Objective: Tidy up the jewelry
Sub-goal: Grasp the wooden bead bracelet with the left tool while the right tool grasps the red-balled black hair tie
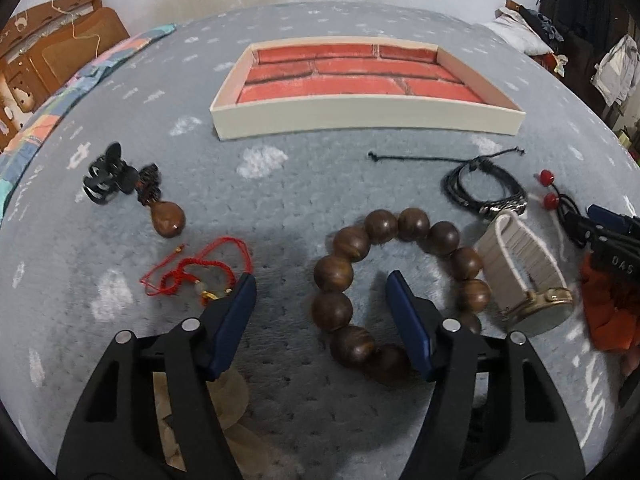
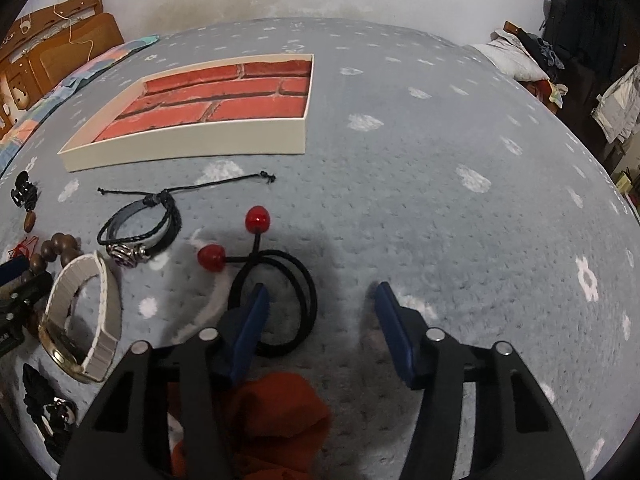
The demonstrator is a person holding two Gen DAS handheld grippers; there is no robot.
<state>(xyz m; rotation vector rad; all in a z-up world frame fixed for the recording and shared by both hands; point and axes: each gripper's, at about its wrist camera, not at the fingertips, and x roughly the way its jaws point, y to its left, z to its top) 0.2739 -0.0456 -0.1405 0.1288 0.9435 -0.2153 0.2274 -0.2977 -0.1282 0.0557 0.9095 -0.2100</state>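
The left gripper (image 1: 320,292) was seen with its blue-padded fingers spread wide, nothing held between them. Its right finger (image 1: 408,320) lay across the ring of the large brown wooden bead bracelet (image 1: 340,276), though contact could not be confirmed. Just beside the left finger, a red braided cord bracelet with a pale bead (image 1: 196,272) was found on the grey fleece blanket with white flower marks (image 1: 280,208). To the right of the beads, a gold-cased watch with a pale ribbed strap (image 1: 524,268) was lying on its side.

The right gripper (image 2: 322,304) was likewise held spread apart and empty, with a crumpled orange-red fabric piece (image 2: 276,416) below it. Its left finger (image 2: 252,328) was positioned over the black elastic hair tie with two red balls (image 2: 276,280). Farther out, a black braided leather bracelet with a silver charm (image 2: 140,224) was lying near the watch.

Off to the left, a black claw hair clip (image 1: 106,180) was seen touching a brown wooden gourd pendant (image 1: 166,214). Farthest away, the shallow cream-walled tray lined with red brick print (image 1: 360,120) was seen with none of the jewelry inside.
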